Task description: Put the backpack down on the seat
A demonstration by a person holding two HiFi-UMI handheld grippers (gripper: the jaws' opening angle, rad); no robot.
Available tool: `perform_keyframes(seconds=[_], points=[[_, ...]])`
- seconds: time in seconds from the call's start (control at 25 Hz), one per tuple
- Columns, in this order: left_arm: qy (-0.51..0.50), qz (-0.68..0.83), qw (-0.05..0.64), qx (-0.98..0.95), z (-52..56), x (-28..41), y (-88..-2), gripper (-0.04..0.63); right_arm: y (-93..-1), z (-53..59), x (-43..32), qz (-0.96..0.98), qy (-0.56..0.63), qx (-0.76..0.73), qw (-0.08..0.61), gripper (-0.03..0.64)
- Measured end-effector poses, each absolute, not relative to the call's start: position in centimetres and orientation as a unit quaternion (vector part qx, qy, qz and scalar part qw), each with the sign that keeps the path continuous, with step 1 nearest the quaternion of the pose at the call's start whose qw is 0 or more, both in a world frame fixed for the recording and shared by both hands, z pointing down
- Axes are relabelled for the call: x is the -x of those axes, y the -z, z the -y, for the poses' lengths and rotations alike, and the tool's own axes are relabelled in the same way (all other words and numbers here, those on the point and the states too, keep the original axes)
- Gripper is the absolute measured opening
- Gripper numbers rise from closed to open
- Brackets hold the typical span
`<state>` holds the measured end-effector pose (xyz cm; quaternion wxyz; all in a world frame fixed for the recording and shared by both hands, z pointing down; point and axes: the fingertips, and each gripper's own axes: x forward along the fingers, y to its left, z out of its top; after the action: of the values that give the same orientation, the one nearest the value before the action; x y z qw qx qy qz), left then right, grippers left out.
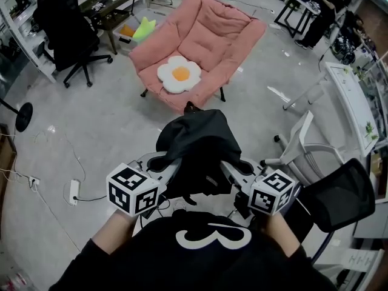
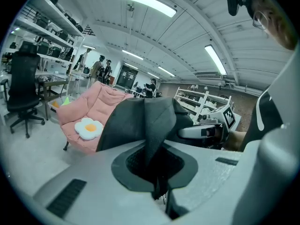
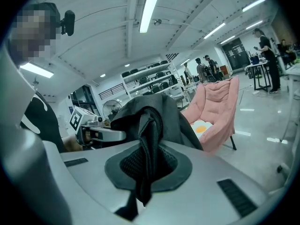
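Note:
A black backpack (image 1: pixel 197 147) hangs in the air between my two grippers, close in front of the person's body. My left gripper (image 1: pixel 171 170) is shut on a fold of its fabric (image 2: pixel 152 125). My right gripper (image 1: pixel 229 171) is likewise shut on a strap or fold (image 3: pixel 149 125). The seat, a pink padded chair (image 1: pixel 209 38), stands about a metre ahead on the floor. A white egg-shaped cushion (image 1: pixel 179 73) lies on it. The chair (image 2: pixel 101 107) and cushion (image 2: pixel 89 127) show past the backpack in the left gripper view. The right gripper view also shows the chair (image 3: pixel 218 104).
A black office chair (image 1: pixel 66 29) stands at the far left by shelves. A white chair (image 1: pixel 300 141) and a black mesh chair (image 1: pixel 336 193) are close on the right. A power strip (image 1: pixel 74 191) with cables lies on the floor at left. People stand by desks at the back right.

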<state>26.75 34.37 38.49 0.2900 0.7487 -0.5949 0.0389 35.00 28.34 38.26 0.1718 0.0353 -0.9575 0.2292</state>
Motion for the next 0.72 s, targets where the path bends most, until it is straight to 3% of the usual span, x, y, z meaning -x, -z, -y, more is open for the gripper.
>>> perform_keyframes(seconds=[0.72], points=[[-0.026, 0.642, 0.308, -0.702, -30.5, -13.0, -41.4, 0.011, -41.8, -23.7, -20.8, 0.949, -0.251, 0.023, 0.188, 0.012]])
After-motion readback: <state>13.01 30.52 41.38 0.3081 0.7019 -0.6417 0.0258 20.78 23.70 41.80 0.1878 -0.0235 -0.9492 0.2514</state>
